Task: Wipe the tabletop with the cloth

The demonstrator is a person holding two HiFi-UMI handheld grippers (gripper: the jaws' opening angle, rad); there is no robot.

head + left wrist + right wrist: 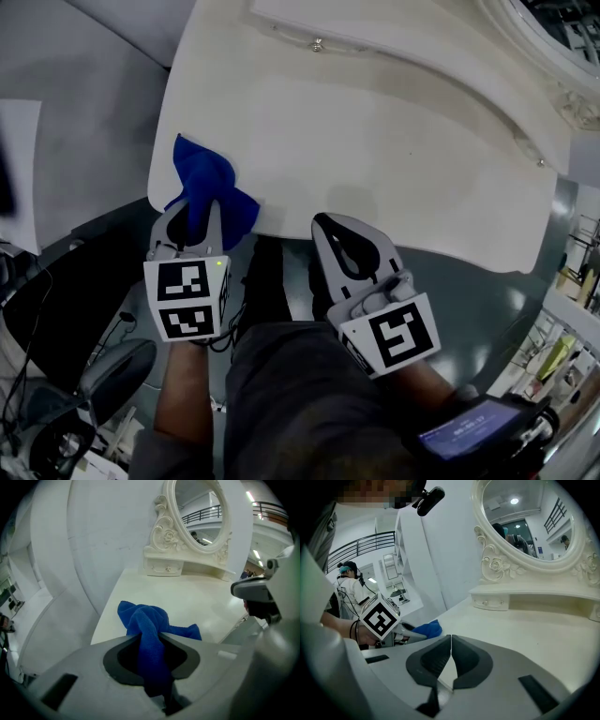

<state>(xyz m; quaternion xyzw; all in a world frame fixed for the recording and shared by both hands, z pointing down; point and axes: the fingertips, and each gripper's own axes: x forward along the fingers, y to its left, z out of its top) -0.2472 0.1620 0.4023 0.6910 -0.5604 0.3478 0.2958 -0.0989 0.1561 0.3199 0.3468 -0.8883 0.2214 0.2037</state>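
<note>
bunching lengthwise in l gripper (195,210), cloth (201,176) points fwd over tabletop (375,141) edge.

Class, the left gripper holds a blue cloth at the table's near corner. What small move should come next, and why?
Probably push the blue cloth forward across the tabletop with the left gripper. The cloth is pinched in the jaws and bunched at the near left corner, and most of the surface lies ahead of it.

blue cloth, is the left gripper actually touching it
Touching. The left gripper view shows the left gripper clamped on the blue cloth, a fold pinched between its jaws.
</note>
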